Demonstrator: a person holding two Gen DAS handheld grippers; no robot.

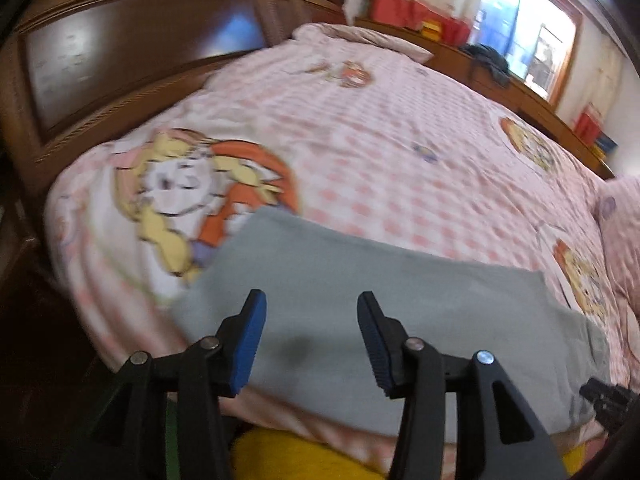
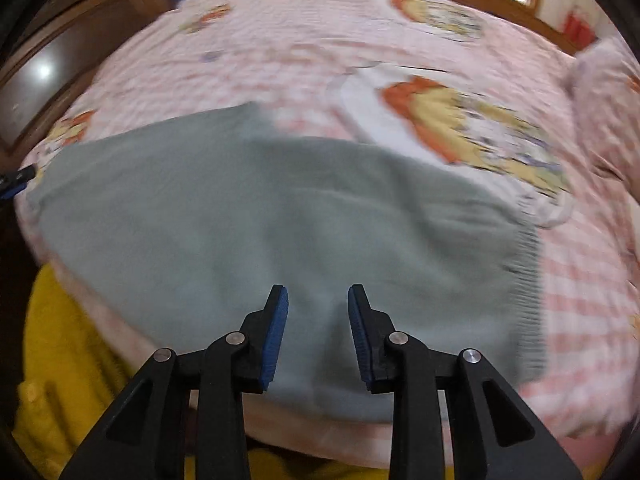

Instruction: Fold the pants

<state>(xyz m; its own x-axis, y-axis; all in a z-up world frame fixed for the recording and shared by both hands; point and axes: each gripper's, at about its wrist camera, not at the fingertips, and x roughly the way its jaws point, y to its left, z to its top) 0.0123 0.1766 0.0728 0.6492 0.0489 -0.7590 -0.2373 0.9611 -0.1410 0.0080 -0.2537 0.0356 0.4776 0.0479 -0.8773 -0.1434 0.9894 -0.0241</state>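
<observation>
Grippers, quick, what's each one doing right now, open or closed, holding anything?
Left gripper: open, holding nothing, above the grey pants.
Right gripper: open, holding nothing, also above the pants.

The pale grey-green soft knit pants lie flat and spread on the pink checked cartoon-print bedspread, along its near edge. A darker ribbed band runs down their right end. The fabric looks smooth, with faint creases, and its near side reaches the bedspread's near edge.
</observation>
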